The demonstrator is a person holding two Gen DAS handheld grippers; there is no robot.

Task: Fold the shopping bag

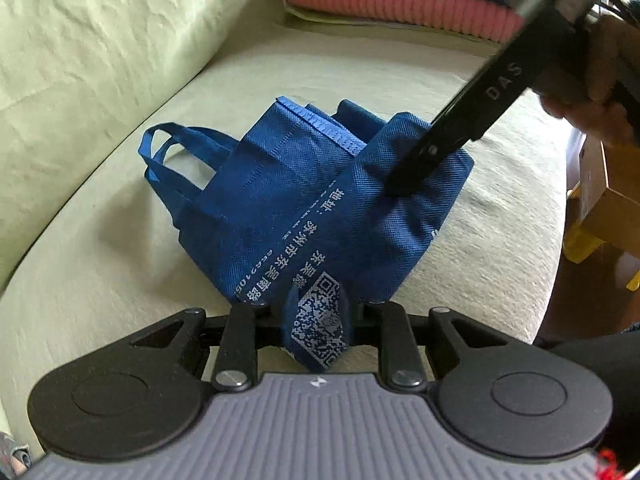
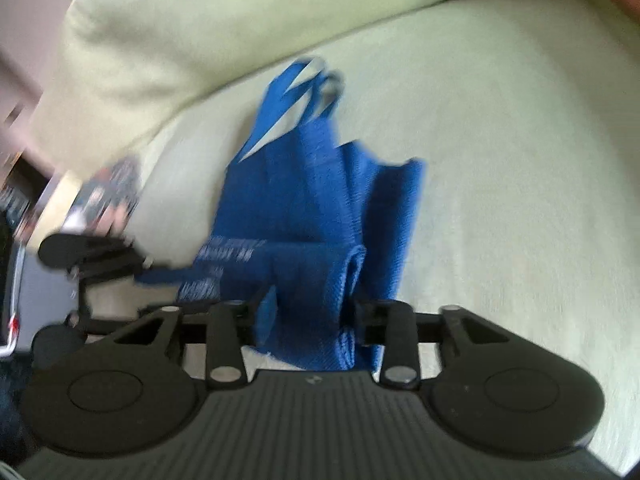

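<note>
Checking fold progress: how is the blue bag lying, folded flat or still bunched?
Still bunched: the blue non-woven shopping bag is humped in loose layers on the pale green sofa cushion, handles splayed.

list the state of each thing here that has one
shopping bag: partly folded, bunched up on the sofa seat, handles lying out to one side
left gripper: jaws shut on the bag's printed edge
right gripper: jaws closed on a fold of the bag
stack of folded cloth: folded, lying at the far end of the seat
</note>
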